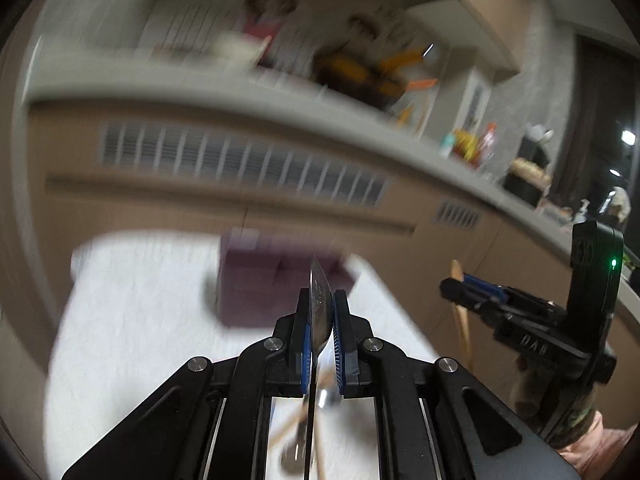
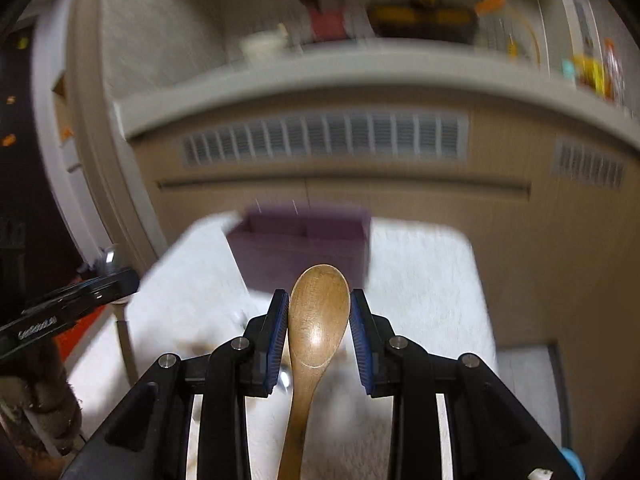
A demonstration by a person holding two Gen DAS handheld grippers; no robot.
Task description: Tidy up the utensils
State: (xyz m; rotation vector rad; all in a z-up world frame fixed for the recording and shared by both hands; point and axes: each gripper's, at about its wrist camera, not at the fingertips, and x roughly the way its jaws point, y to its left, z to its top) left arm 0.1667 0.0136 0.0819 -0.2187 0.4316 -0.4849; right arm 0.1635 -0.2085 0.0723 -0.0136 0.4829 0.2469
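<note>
My left gripper (image 1: 320, 300) is shut on a metal spoon (image 1: 319, 304), held edge-on with its bowl sticking up between the blue pads. My right gripper (image 2: 319, 300) is shut on a wooden spoon (image 2: 318, 312), bowl forward, handle running back under the camera. Both are held above a white table (image 1: 140, 320), short of a purple divided organizer box (image 1: 276, 284), which also shows in the right wrist view (image 2: 304, 244). The right gripper shows at the right of the left wrist view (image 1: 456, 286), the left gripper at the left of the right wrist view (image 2: 116, 280). Both views are motion-blurred.
More utensils, blurred, lie on the table below the left gripper (image 1: 304, 436). Behind the table runs a wooden cabinet with vent grilles (image 2: 324, 136) under a grey counter (image 2: 360, 68) carrying cluttered items. A wooden chair back (image 1: 460, 320) stands at the table's right.
</note>
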